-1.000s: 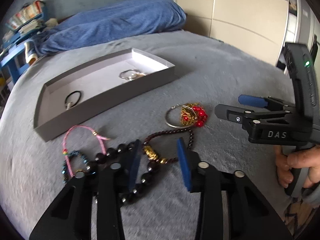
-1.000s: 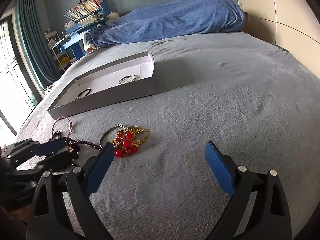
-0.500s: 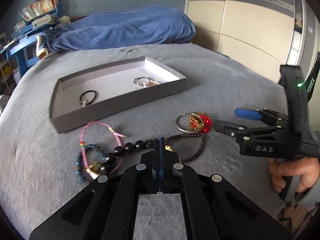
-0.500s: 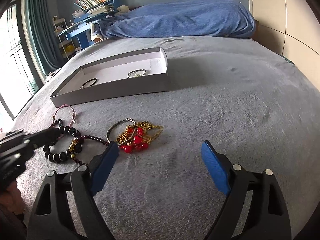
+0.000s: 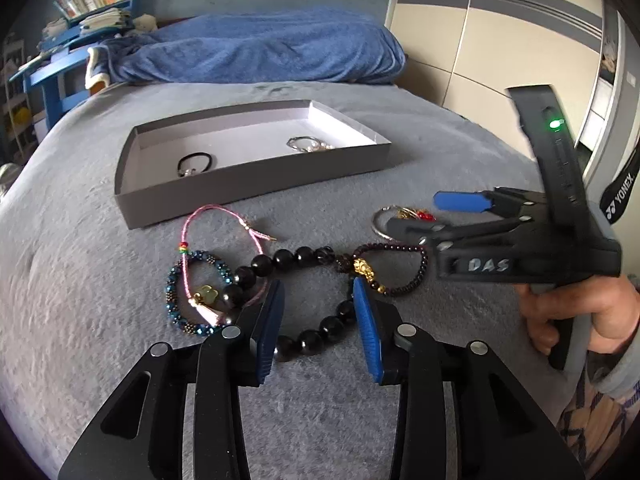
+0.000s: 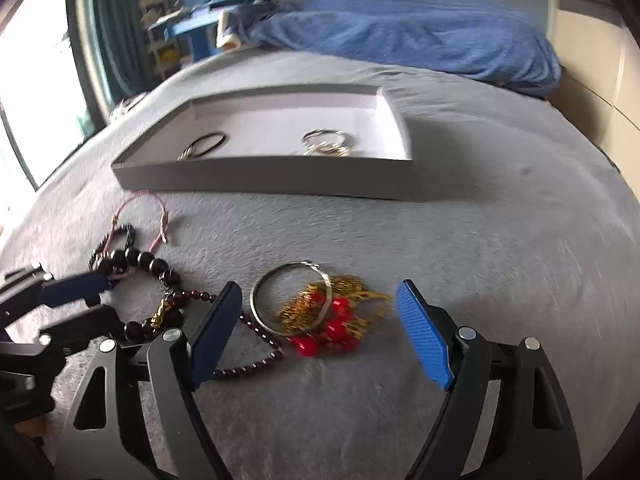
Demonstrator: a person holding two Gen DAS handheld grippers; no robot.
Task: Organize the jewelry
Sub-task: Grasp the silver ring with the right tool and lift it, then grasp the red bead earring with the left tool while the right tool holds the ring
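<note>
Left gripper (image 5: 318, 312): jaws opening again after a brief full closure, nothing gripped; the large black bead bracelet (image 5: 288, 264) lies between and beyond the pads, lower centre. Right gripper (image 6: 320, 340): wide, closing slightly, now brought over the silver ring with gold-and-red cluster (image 6: 320, 304), nothing pinched. Neither pickup is made. The grey tray (image 5: 256, 196), upper centre, holds two pieces. A dark-red bead bracelet (image 5: 396, 268) overlaps the black one; snagging is likely.

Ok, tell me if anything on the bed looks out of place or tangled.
Yes: the bracelets outside the grey tray overlap. The pink cord bracelet crosses the blue beaded one, and the big black beads touch the garnet strand.
</note>
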